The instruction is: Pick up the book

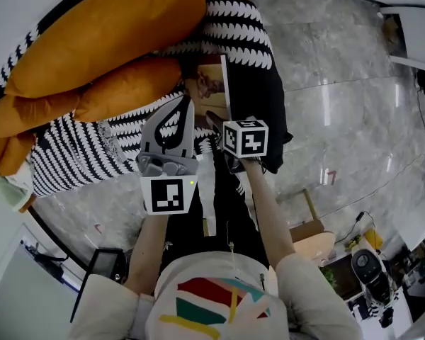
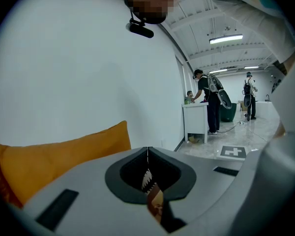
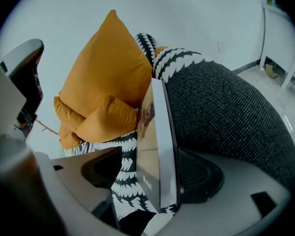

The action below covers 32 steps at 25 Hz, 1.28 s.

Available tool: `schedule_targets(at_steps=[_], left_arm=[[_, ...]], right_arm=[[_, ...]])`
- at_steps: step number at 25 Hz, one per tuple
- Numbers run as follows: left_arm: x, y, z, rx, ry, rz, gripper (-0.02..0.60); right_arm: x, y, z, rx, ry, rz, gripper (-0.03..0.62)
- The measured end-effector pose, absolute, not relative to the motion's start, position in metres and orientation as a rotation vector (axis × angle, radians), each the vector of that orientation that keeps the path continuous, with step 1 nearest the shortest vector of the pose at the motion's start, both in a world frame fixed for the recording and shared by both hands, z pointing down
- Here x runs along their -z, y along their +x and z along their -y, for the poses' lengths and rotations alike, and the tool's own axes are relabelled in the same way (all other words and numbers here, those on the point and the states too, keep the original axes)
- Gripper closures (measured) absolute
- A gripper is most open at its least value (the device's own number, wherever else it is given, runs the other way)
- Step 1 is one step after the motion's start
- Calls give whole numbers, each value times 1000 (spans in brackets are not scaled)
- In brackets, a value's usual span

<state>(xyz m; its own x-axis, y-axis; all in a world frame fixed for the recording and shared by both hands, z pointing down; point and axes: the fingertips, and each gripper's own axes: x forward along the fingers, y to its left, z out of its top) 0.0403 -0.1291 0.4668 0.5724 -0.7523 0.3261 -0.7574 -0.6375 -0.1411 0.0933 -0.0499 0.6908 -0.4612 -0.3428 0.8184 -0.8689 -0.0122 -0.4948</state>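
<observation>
R hand-held gripper (image 3: 152,175): jaws apart, the book (image 3: 155,146) standing on edge btwn them, a gap on its L side. Book sits btwn the orange cushions (image 1: 106,27) & a dark cushion (image 3: 226,102), w/ striped fabric (image 1: 85,151) below. L hand-held gripper (image 2: 147,151): jaws together, just beside the R one.

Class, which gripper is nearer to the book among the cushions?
Right. The right gripper has the upright book between its open jaws. The left gripper, jaws together, is beside the book on its cover side.
</observation>
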Motion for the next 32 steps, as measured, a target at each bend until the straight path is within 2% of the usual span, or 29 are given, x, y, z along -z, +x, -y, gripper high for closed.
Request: schedule_targets(at_steps=[8, 14, 19, 22, 24, 26, 32], left_arm=[[-482, 4, 126, -579, 2733, 1395, 574], [-492, -20, 117, -572, 2696, 1416, 574], [-495, -25, 111, -568, 2690, 1414, 574], [-493, -28, 114, -559, 2700, 1419, 574], [-495, -32, 114, -565, 2700, 1426, 574], [-501, -39, 112, -582, 2677, 1431, 574], [-499, -43, 107, -597, 2682, 1459, 574]], right_arm=[[-709, 81, 55, -1462, 1283, 1823, 247], [-682, 68, 61, -1764, 1173, 2014, 249], [-689, 61, 59, -1693, 1106, 1985, 249], [-688, 60, 62, -1770, 1067, 2002, 250], [-685, 55, 65, -1824, 1028, 2020, 254], [-686, 40, 66, -1871, 971, 2038, 285], [-705, 6, 80, -1741, 1010, 1969, 292]])
